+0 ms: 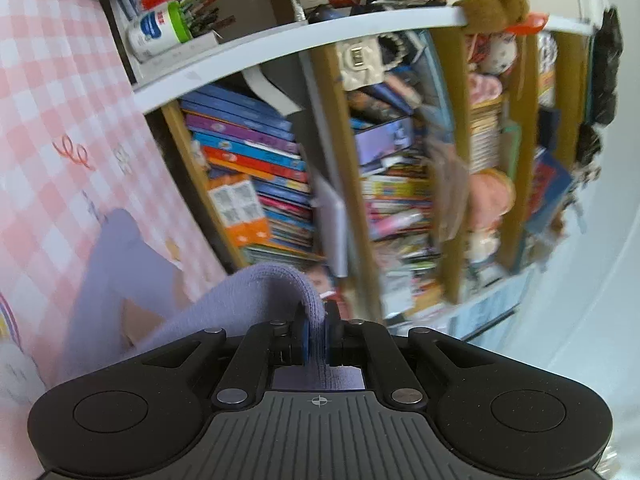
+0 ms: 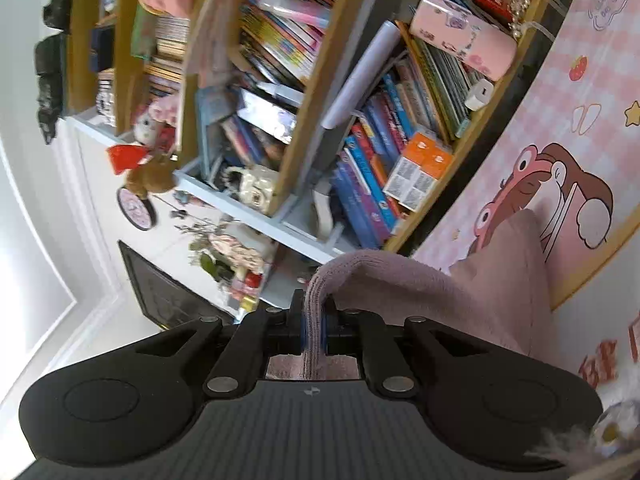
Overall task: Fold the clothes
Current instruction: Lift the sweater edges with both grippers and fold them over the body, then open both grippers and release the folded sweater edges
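Note:
A soft lilac knit garment (image 1: 120, 280) hangs from my left gripper (image 1: 316, 332), which is shut on a fold of its edge between the blue pads. The cloth trails down and left over the pink checked mat (image 1: 60, 120). In the right wrist view the same garment (image 2: 492, 280) looks pinkish mauve. My right gripper (image 2: 314, 328) is shut on another fold of its edge, and the cloth drapes away to the right over the pink cartoon mat (image 2: 560, 140). Both views are rolled sideways.
A wooden bookshelf (image 1: 348, 184) packed with books and toys fills the space ahead in both views (image 2: 320, 80). A brown plush bear (image 1: 496, 8) sits on its white ledge. A dark screen (image 2: 168, 292) and a white wall lie to the left in the right wrist view.

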`<move>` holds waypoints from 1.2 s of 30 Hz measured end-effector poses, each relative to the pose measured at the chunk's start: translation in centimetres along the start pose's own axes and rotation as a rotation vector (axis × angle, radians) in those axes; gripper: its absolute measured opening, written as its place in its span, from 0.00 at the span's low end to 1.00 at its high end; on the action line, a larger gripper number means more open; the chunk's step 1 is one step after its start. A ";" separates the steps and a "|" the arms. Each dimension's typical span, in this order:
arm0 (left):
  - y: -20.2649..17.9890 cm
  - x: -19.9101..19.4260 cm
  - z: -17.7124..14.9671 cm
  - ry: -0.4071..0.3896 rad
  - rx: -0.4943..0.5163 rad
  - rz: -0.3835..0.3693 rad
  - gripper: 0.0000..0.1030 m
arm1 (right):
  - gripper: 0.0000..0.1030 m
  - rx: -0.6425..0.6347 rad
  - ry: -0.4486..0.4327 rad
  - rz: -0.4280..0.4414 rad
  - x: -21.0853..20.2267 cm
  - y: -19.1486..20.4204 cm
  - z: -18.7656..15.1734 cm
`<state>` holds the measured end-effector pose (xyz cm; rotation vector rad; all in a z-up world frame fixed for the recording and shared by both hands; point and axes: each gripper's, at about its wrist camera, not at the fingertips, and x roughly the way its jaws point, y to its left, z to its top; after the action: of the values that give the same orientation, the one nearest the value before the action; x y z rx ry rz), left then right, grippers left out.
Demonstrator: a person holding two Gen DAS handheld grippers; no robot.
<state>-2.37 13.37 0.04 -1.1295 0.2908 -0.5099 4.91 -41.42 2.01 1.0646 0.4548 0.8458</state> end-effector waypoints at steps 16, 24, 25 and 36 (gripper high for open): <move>6.2 5.2 1.7 0.089 0.000 0.234 0.23 | 0.17 0.080 0.035 -0.210 5.2 -8.4 1.5; 7.3 5.3 1.3 0.091 0.000 0.219 0.54 | 0.37 0.133 0.008 -0.171 4.9 -10.4 1.1; 7.3 5.3 1.3 0.091 0.010 0.223 0.54 | 0.38 0.129 0.007 -0.175 4.9 -10.4 1.1; 6.8 5.7 1.1 0.087 0.050 0.226 0.57 | 0.40 0.150 -0.044 -0.185 4.4 -10.9 1.0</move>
<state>4.66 13.52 -5.55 -1.0130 0.4734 -0.3650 12.43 -40.98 -7.09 1.1569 0.5775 0.6310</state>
